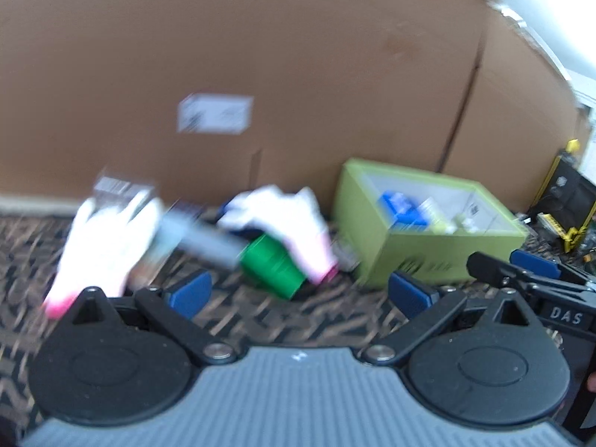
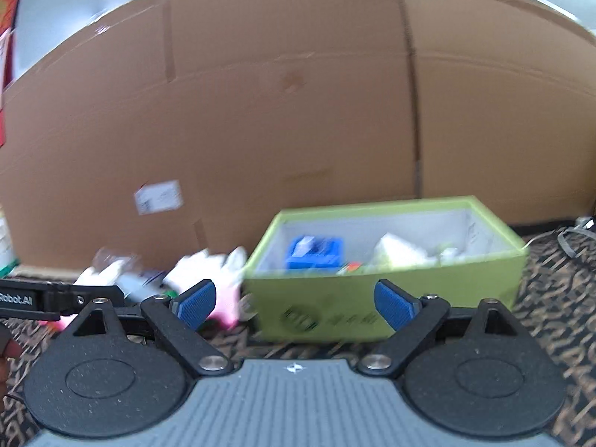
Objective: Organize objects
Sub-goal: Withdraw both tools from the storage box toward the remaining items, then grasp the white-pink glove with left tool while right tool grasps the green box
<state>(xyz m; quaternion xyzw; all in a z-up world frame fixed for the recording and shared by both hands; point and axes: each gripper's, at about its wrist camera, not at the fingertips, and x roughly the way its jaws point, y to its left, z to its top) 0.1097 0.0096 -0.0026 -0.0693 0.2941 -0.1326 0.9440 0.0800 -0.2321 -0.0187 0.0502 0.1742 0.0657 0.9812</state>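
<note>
A green open box point(image 1: 439, 257) point(image 2: 387, 301) stands on the patterned carpet and holds a blue item point(image 1: 402, 210) point(image 2: 314, 253) and pale items. Left of it lie two white gloves with pink cuffs point(image 1: 108, 246) point(image 1: 294, 223), a green roll point(image 1: 273, 264) and a grey tube point(image 1: 205, 238). The gloves also show in the right wrist view point(image 2: 208, 268). My left gripper point(image 1: 298, 294) is open and empty, just short of the green roll. My right gripper point(image 2: 296, 303) is open and empty in front of the box. Both views are blurred.
A large cardboard box point(image 1: 260, 67) point(image 2: 298, 111) forms a wall right behind the objects. The right gripper's body point(image 1: 529, 279) shows at the right of the left wrist view. Yellow-and-black gear point(image 1: 566, 193) stands at far right.
</note>
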